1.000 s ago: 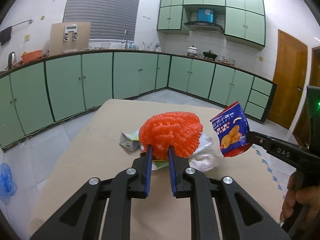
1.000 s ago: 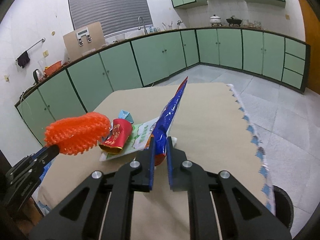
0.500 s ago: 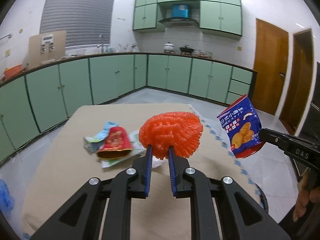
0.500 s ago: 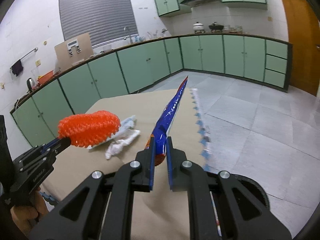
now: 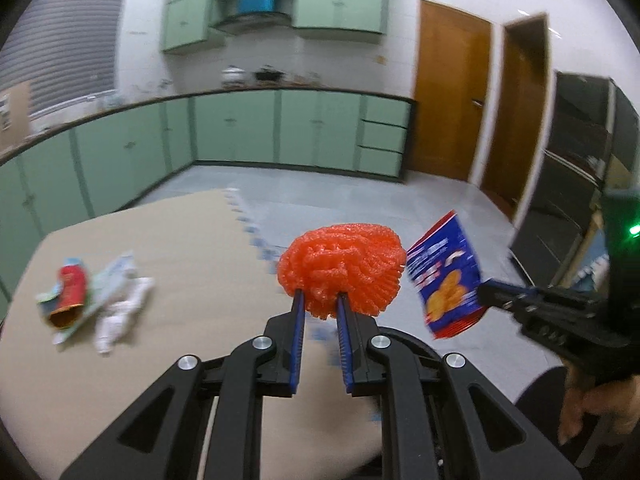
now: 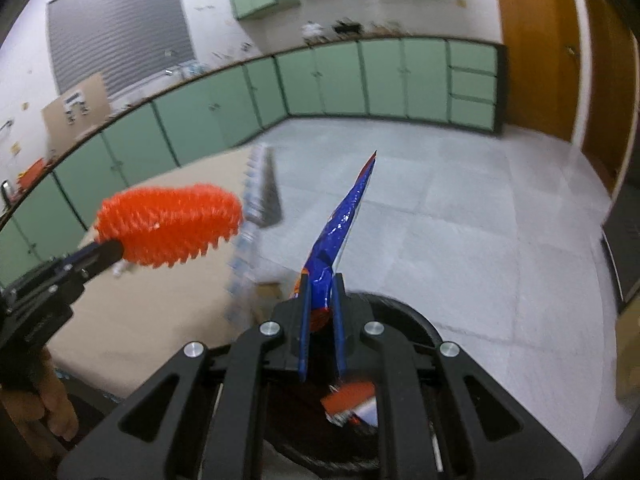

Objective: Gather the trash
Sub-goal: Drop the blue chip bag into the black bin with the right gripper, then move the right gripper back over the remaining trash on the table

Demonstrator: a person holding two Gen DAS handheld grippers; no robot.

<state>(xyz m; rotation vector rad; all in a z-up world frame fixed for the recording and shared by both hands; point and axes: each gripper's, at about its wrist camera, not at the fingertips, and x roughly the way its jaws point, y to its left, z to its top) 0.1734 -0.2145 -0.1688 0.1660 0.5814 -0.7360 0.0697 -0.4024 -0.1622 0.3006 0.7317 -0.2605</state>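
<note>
My left gripper is shut on an orange foam net and holds it in the air past the table's right edge. It also shows in the right wrist view. My right gripper is shut on a blue snack bag, seen edge-on. The bag's face shows in the left wrist view. A black round trash bin lies on the floor under my right gripper, with red and white trash inside.
The beige table still holds a red wrapper, a green-white pack and crumpled white paper at its left. Green cabinets line the walls. Grey tiled floor lies to the right.
Both grippers have swung right, off the table and over the floor, each carrying its trash. The black bin has come into view under my right gripper.
</note>
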